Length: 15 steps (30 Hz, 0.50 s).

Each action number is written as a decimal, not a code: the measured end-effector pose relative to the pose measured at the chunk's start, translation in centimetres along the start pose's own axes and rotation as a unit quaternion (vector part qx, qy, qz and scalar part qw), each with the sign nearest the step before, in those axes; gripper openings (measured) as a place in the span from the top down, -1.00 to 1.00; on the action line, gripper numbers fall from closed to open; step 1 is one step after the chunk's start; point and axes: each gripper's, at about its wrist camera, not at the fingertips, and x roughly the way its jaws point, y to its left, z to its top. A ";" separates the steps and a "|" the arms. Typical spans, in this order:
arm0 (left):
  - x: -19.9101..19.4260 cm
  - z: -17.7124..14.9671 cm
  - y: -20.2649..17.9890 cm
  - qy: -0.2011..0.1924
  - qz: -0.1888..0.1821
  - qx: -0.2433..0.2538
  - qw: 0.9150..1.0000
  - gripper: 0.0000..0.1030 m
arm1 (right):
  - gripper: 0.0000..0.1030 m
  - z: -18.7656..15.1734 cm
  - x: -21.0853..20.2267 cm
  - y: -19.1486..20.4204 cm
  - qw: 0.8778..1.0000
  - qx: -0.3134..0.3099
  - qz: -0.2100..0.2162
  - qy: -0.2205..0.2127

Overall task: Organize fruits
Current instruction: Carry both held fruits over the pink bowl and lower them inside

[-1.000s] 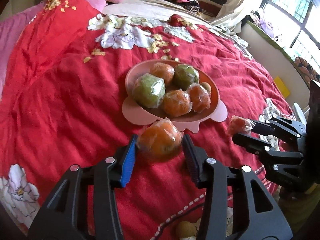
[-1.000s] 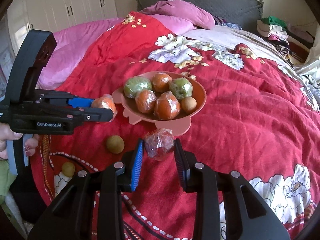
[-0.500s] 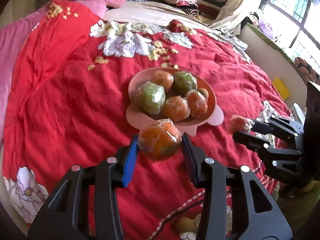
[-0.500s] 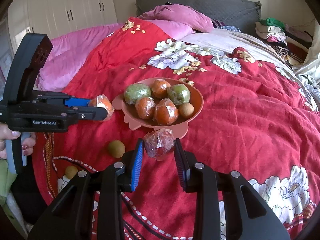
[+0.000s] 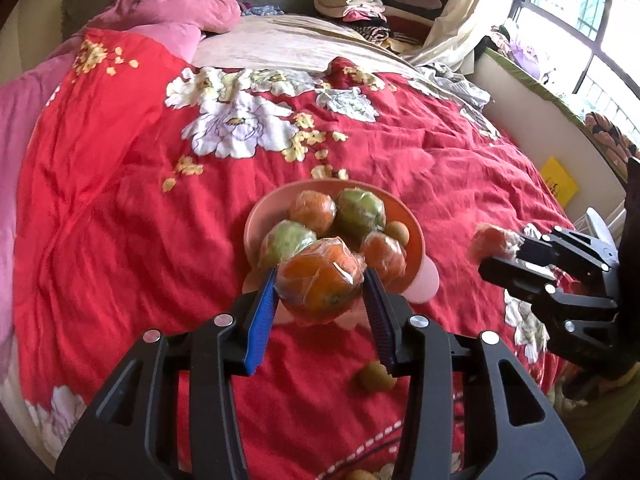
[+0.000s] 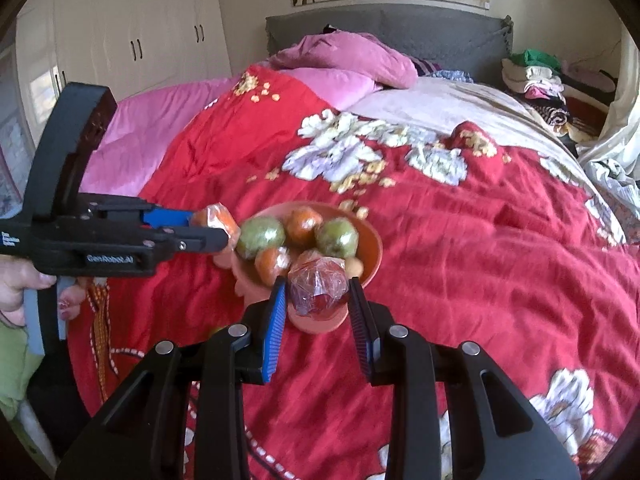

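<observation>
right gripper jaws clamp wrapped red fruit | above pink bowl

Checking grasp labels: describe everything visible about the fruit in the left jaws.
The wrapped orange is round, orange with a greenish patch low down, and covered in crinkled, glossy clear film. The left gripper has its jaws pressed on both sides of it, holding it clear of the red bedspread, in front of the pink bowl.

Both grippers angled downward, side by side. Left gripper has its pads clamped on an orange, right gripper pinches a red fruit (both in plastic wrap). A hand grips the left one's handle.
</observation>
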 end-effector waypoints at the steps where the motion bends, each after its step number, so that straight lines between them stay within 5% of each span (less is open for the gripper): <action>1: 0.2 0.3 0.0 0.000 0.000 0.000 1.000 0.33 | 0.43 0.4 0.0 -0.2 1.000 0.000 -0.001 -0.002; 15: 4.1 3.9 -1.5 0.026 -0.007 0.019 0.999 0.33 | 0.43 2.2 2.7 -1.9 1.000 -0.004 0.000 0.010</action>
